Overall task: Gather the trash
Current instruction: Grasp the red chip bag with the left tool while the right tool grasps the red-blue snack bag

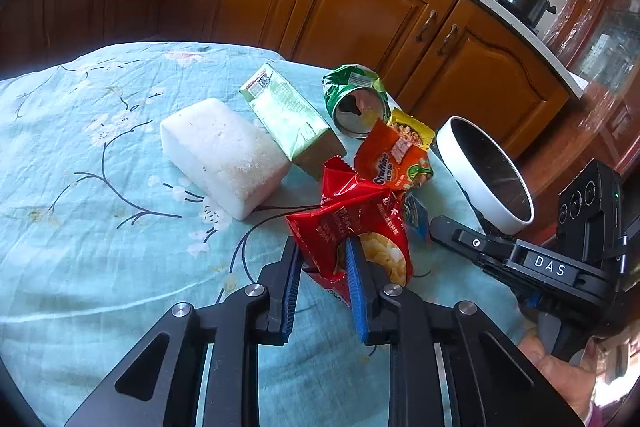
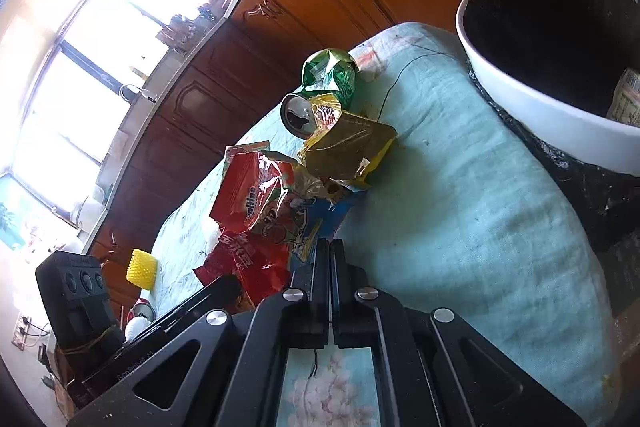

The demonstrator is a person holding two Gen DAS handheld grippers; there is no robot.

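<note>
A crumpled red snack bag [image 1: 352, 223] lies on the blue floral cloth [image 1: 100, 155], and my left gripper [image 1: 322, 263] is shut on its near end, blue pads pressing both sides. An orange Ovaltine wrapper [image 1: 396, 159] and a small blue wrapper [image 1: 416, 223] lie just behind it. My right gripper [image 2: 330, 245] has its fingers tight together, pinching the corner of the blue wrapper [image 2: 320, 219]. It comes in from the right in the left wrist view, as the right gripper [image 1: 434, 223]. A white bin [image 2: 520, 107] with a dark inside stands at the right, with a scrap of paper in it.
A white foam block [image 1: 224, 155], a green carton [image 1: 288, 115], a crushed green can [image 1: 356, 99] and a yellow noodle wrapper [image 1: 412, 127] lie on the cloth. A yellow foam net [image 2: 142, 269] sits further left. Wooden cabinets [image 1: 360, 7] run behind the table's far edge.
</note>
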